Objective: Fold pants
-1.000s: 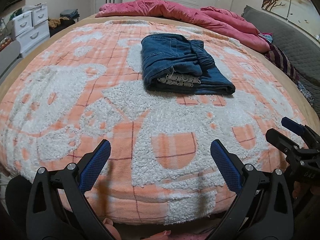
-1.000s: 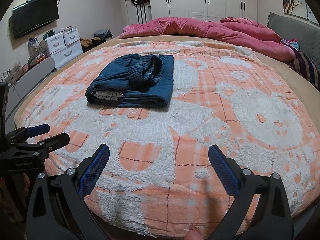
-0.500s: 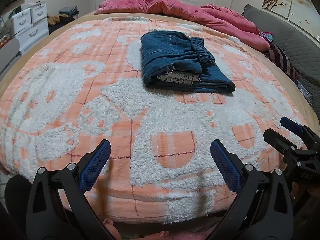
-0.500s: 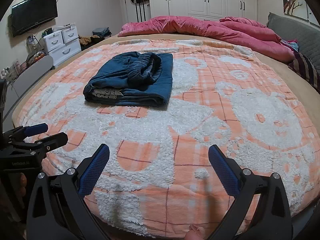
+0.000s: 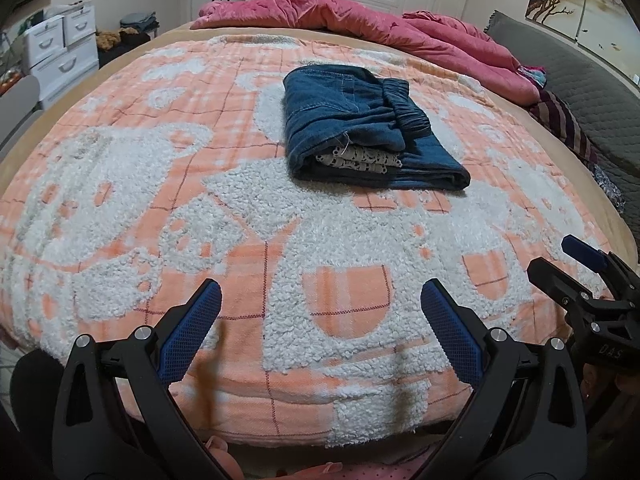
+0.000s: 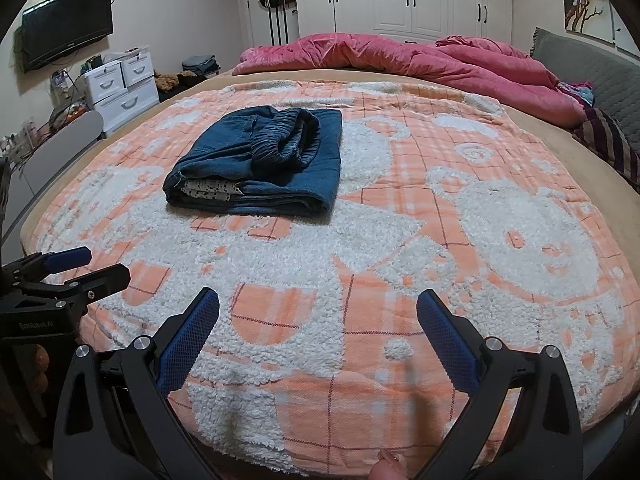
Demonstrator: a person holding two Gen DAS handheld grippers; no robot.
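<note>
The blue denim pants (image 5: 360, 128) lie folded in a compact stack on the orange and white blanket (image 5: 200, 200), lace trim showing at the near edge. They also show in the right wrist view (image 6: 264, 164). My left gripper (image 5: 320, 300) is open and empty, held near the bed's front edge, well short of the pants. My right gripper (image 6: 318, 312) is open and empty too, beside it. Each gripper shows at the edge of the other's view: the right one (image 5: 568, 264) and the left one (image 6: 84, 268).
A pink duvet (image 6: 420, 60) is bunched along the far side of the bed. White drawers (image 6: 124, 84) and a wall TV (image 6: 68, 28) stand at the left. A grey quilted cushion (image 5: 580, 80) and striped cloth (image 5: 564, 120) lie at the right.
Both views have shifted only slightly; the grippers drifted a little at the bed's front edge. The pants have not moved and both grippers stay open.
</note>
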